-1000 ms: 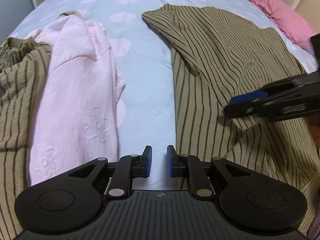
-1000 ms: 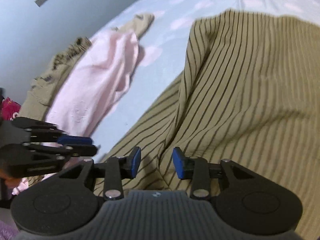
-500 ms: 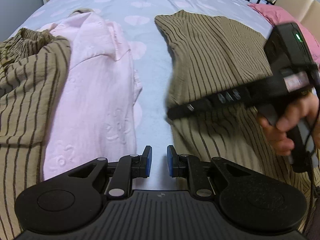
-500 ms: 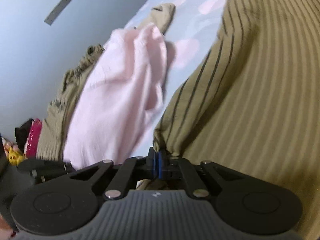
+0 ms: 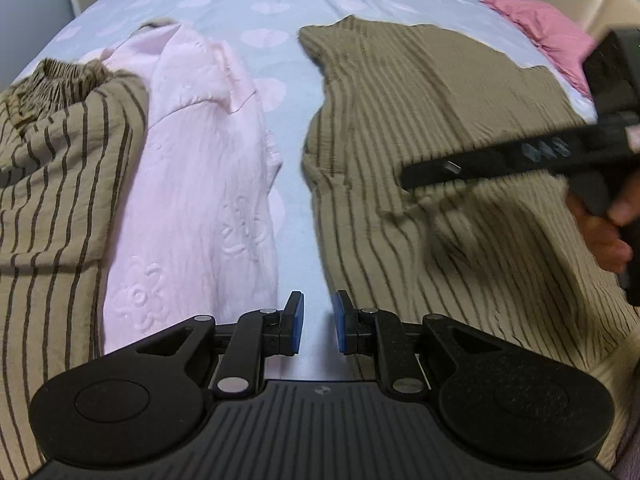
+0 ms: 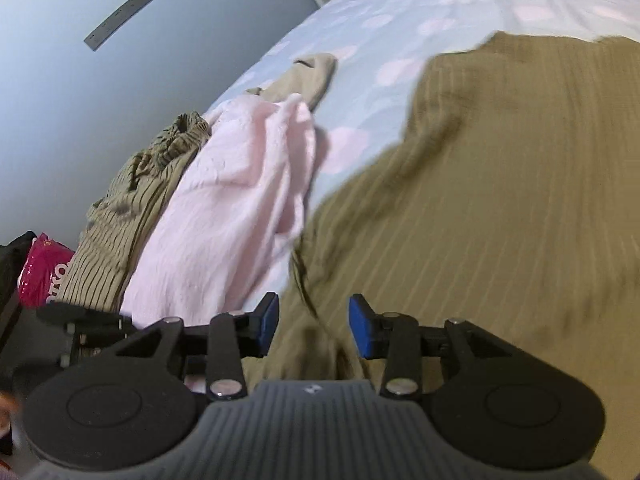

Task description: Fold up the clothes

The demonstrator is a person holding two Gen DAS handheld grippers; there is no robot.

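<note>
Bed (image 5: 288,0) w/ pale blue sheet, pink dots. Olive striped garment (image 5: 440,128) spread flat on its right side; pink embossed top (image 5: 192,184) and another striped garment (image 5: 52,184) piled left. Left gripper (image 5: 318,322) hovers over bare sheet, jaws slightly apart, holding nothing. Right gripper (image 6: 314,326) opening over a striped fold, pads not pressing it.
</note>
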